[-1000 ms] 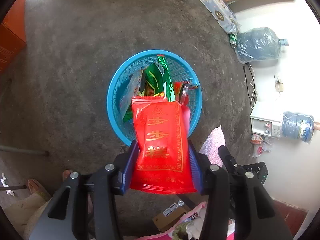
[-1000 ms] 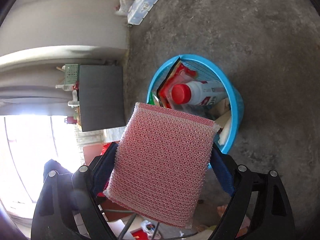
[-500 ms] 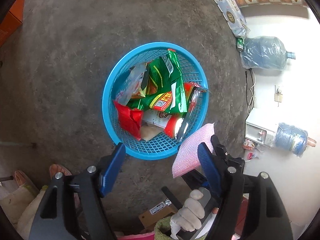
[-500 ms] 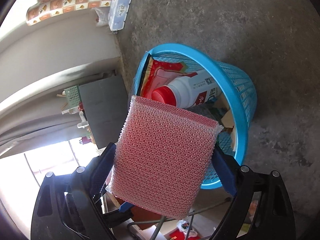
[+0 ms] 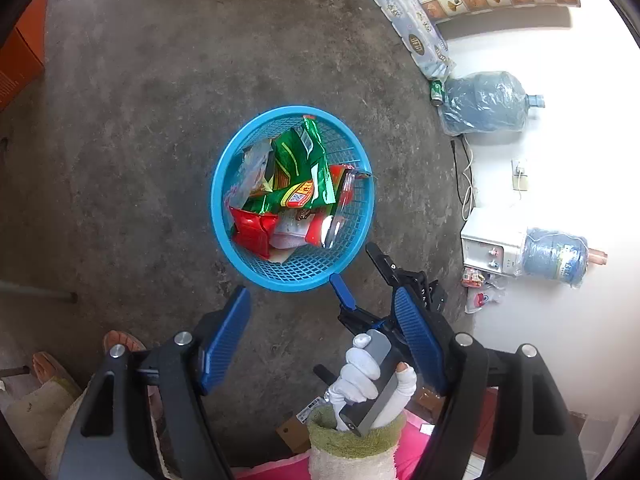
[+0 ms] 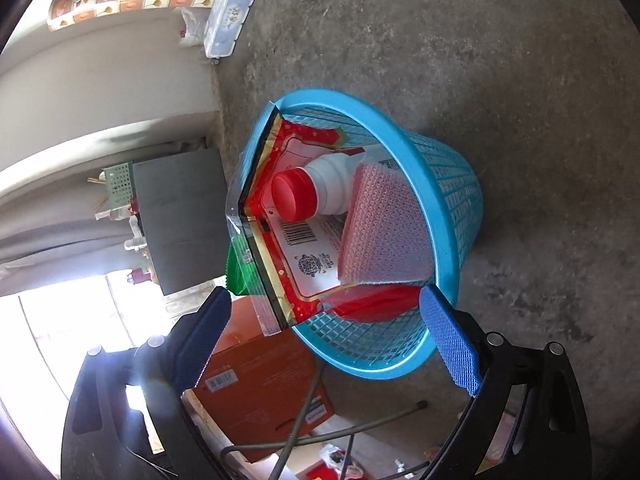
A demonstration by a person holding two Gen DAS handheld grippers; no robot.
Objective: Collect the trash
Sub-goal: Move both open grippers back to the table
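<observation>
A blue mesh basket (image 5: 224, 216) stands on the concrete floor and holds several wrappers and a white bottle with a red cap (image 6: 304, 192). A pink mesh sponge (image 6: 384, 228) lies inside it against the wall, seen in the right wrist view, where the basket's rim (image 6: 424, 184) is close. A red packet (image 5: 252, 232) and a green packet (image 5: 300, 172) lie in the basket. My left gripper (image 5: 320, 320) is open and empty above the basket's near side. My right gripper (image 6: 324, 320) is open and empty at the basket's rim; it also shows in the left wrist view (image 5: 360, 268).
Two large water bottles (image 5: 480, 104), a white appliance (image 5: 492, 244) and a pack of tissue rolls (image 5: 412, 36) lie along the wall. An orange box (image 6: 260, 380) and a dark cabinet (image 6: 180, 216) stand near the basket. A cardboard box (image 5: 296, 424) lies by my feet (image 5: 120, 344).
My left gripper opened and the red packet dropped into the basket. My right gripper then opened and the pink sponge fell into the basket.
</observation>
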